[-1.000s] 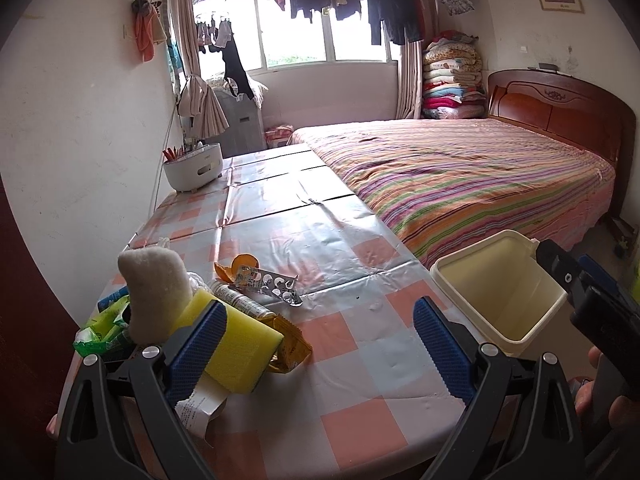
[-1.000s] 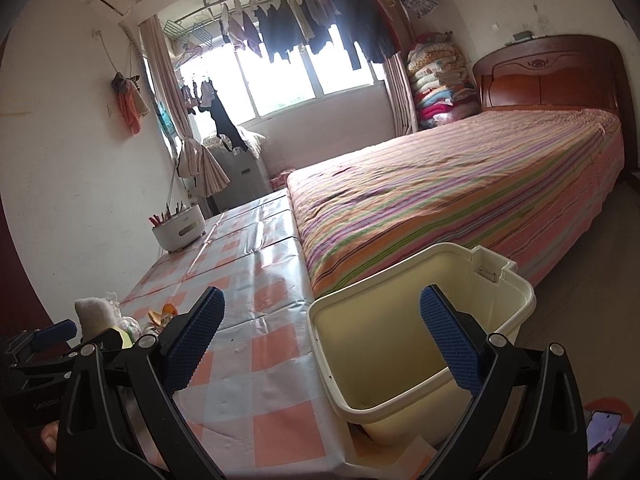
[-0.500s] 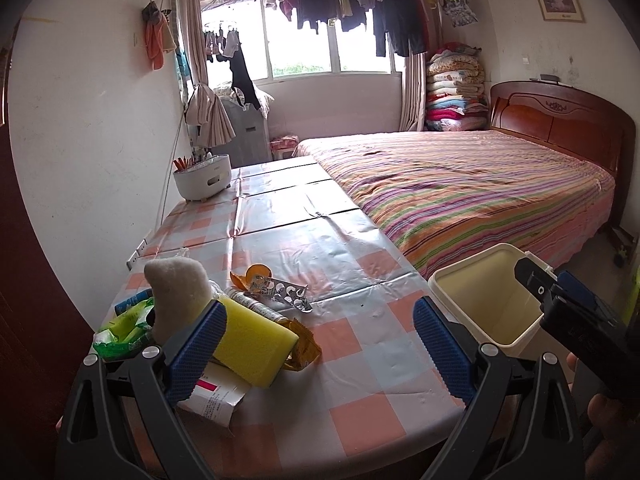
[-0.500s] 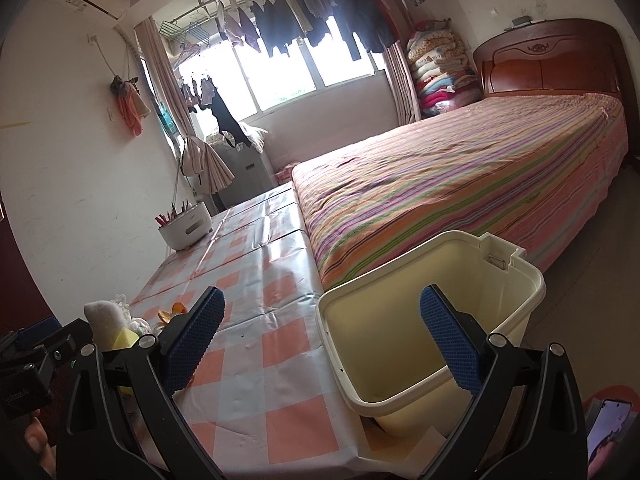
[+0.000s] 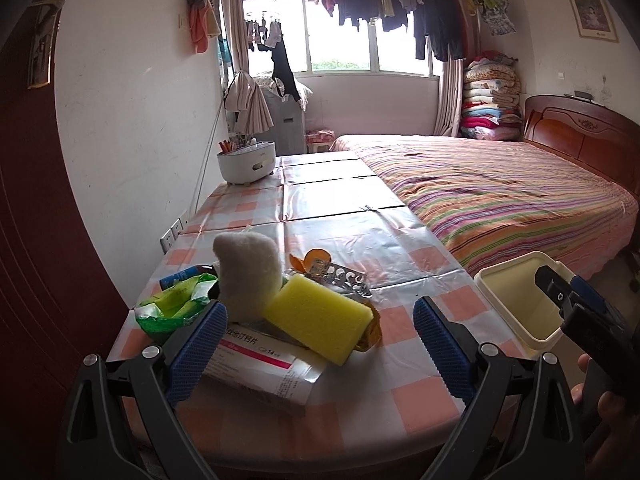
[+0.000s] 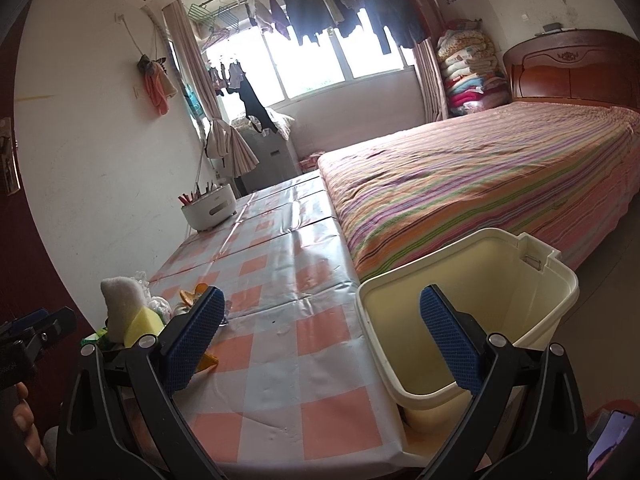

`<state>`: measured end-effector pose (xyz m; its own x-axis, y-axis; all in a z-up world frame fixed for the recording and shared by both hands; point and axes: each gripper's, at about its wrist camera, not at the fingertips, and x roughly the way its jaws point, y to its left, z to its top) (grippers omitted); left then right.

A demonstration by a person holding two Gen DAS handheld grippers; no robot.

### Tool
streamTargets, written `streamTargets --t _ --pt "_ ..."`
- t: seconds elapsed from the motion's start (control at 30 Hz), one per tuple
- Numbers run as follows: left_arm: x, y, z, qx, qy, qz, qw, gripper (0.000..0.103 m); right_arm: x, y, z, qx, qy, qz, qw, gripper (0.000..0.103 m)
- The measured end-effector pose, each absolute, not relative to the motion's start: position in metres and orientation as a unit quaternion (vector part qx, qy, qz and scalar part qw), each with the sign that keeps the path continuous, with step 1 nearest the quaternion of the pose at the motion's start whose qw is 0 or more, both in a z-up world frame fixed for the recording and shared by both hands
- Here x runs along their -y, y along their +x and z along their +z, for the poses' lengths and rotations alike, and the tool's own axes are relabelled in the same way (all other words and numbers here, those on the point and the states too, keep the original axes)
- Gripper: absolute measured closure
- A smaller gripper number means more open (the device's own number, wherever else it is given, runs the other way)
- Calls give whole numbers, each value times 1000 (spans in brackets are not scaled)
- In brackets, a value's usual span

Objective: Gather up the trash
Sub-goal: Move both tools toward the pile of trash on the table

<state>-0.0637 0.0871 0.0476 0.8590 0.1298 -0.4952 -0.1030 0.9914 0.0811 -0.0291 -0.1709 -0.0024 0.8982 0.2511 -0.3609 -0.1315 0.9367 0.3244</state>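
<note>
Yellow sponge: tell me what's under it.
The yellow sponge rests on a white-and-pink medicine box and a crumpled gold wrapper. Anything directly beneath its middle is hidden.

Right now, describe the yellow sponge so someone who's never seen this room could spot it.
Find the checked table running alongside the striped bed; its trash pile sits at the near left corner. The yellow sponge lies tilted atop a white medicine box, against a fuzzy cream lump. It's the only bright yellow rectangular block.

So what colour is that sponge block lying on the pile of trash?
The sponge block is bright yellow, clearest in the left wrist view.
</note>
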Motion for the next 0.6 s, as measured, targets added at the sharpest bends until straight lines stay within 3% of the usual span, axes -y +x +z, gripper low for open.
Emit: streamTargets --t 0.6 --pt "-160 -76 27 -287 1 129 949 11 62 -19 10 -216 50 286 932 6"
